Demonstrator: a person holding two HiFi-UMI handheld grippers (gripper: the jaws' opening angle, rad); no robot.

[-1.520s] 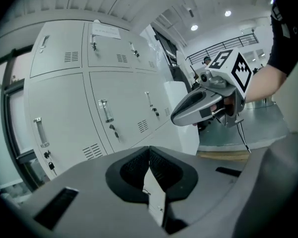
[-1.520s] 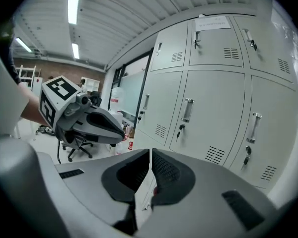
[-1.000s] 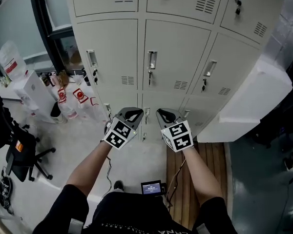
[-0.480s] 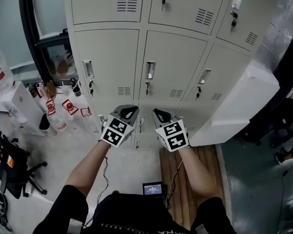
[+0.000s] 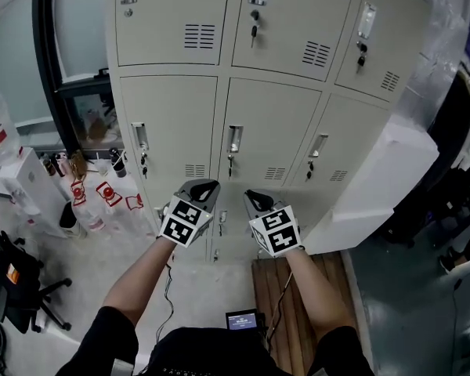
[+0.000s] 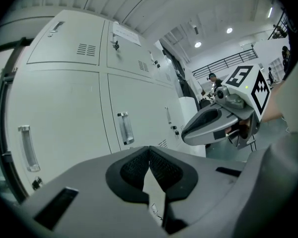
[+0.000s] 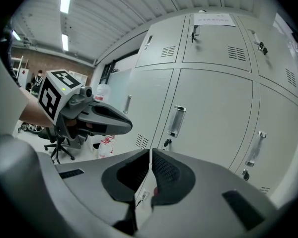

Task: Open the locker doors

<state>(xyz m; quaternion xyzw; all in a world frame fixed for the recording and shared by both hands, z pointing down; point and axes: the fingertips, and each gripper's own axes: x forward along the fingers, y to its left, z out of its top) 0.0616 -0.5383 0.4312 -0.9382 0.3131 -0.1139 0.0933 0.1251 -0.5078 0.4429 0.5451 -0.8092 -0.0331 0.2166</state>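
A beige bank of lockers [image 5: 274,108] stands in front of me, three columns wide, every door closed. The middle row carries upright chrome handles: left [image 5: 139,138], centre [image 5: 235,139] and right [image 5: 319,146]. My left gripper [image 5: 206,185] hangs in the air before the bottom row, shut and holding nothing. Beside it my right gripper [image 5: 251,197] is shut and empty too. Neither touches a door. In the left gripper view the left gripper [image 6: 149,148] points at a door handle [image 6: 125,128]. In the right gripper view the right gripper [image 7: 151,151] faces the centre handle [image 7: 176,120].
A white cabinet [image 5: 380,182] leans by the lockers at the right. Wooden slats [image 5: 270,296] lie on the floor under my right arm. White bags and bottles [image 5: 102,194] crowd the left, with a black office chair [image 5: 16,280] nearer. A small lit screen [image 5: 243,319] sits at my waist.
Both grippers have risen slightly, still side by side and shut. The head view has tilted up, so more of the upper locker row shows.
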